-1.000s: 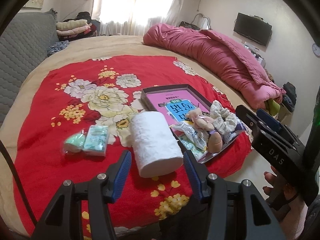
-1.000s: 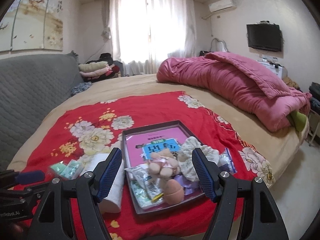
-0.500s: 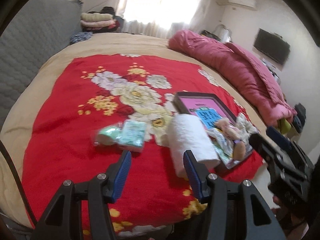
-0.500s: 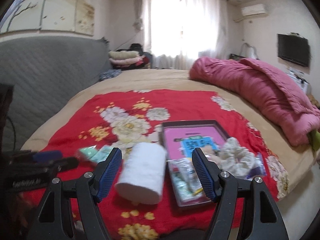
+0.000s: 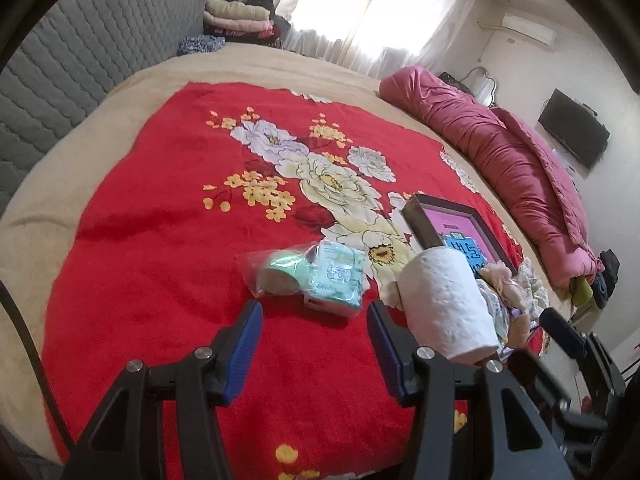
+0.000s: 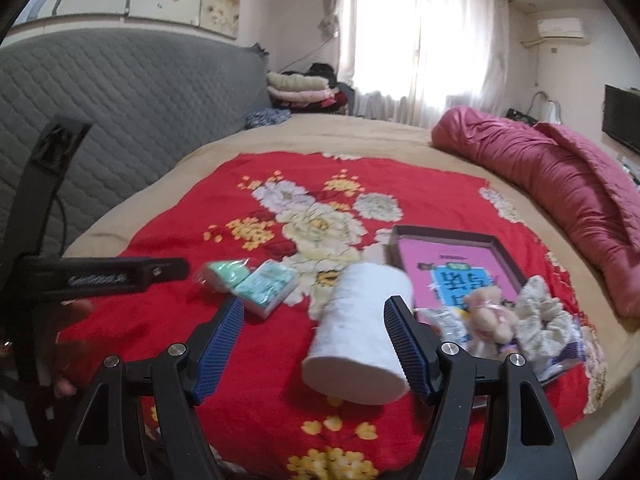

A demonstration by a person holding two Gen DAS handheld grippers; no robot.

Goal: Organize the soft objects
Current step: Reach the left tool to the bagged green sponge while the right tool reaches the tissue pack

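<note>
1. Sunlit curtains back a bedroom where a bed carries a red floral blanket, with a rolled pink quilt along its far right side.
2. On the blanket lies a white paper roll on its side, just left of a dark-rimmed tray.
3. Inside the tray sit a small plush toy, a cream scrunchie and some clear packets, crowded at its near end.
4. Left of the roll, a green tissue pack touches a bagged mint-green item.
5. Left tongs hang above the blanket with the jaws apart and nothing between them, pointed toward the tissue pack.
6. Right tongs stand wide apart and empty; the roll shows beyond the gap, untouched.
7. A person's hand holding the left tool shows at the left edge of the right wrist view.
</note>
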